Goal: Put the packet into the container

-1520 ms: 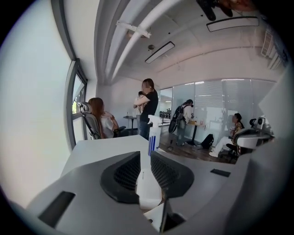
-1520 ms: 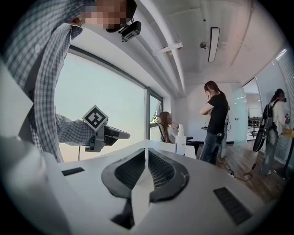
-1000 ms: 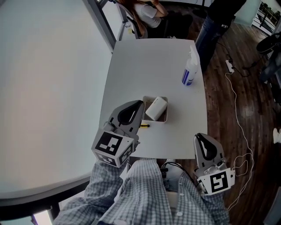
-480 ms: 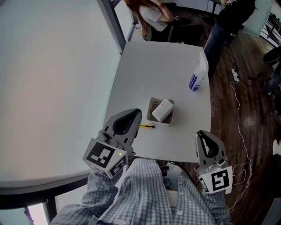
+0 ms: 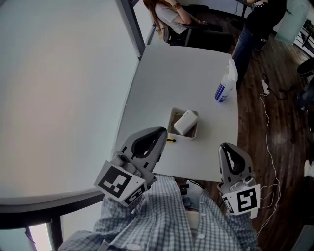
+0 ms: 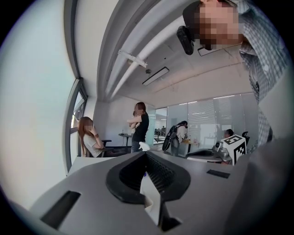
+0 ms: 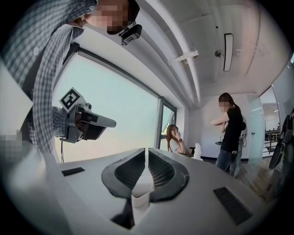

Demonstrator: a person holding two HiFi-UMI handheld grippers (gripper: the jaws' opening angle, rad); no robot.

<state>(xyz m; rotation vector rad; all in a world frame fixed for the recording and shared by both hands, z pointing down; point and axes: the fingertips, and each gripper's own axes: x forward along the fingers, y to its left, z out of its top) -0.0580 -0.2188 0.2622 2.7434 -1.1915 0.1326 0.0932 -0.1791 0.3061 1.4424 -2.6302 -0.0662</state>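
Note:
A white packet [image 5: 186, 121] lies tilted in the small open container [image 5: 174, 131] at the middle of the white table [image 5: 186, 73]. My left gripper [image 5: 163, 131] hovers at the table's near edge, just left of and short of the container, jaws shut and empty. My right gripper [image 5: 224, 145] is at the near right corner, apart from the container, also shut and empty. In the left gripper view the jaws [image 6: 146, 153] meet with nothing between them. The right gripper view shows the same [image 7: 147, 149], and neither gripper view shows the container.
A spray bottle [image 5: 225, 86] stands near the table's right edge. A small yellow-and-black pen [image 5: 170, 140] lies by the container's near left corner. A seated person [image 5: 171, 12] and a standing person [image 5: 257, 22] are beyond the far end. A cable [image 5: 269, 127] runs over the wooden floor.
The left gripper has drawn back from beside the container toward me and risen. The right gripper has lifted a little. The packet and container have stayed put.

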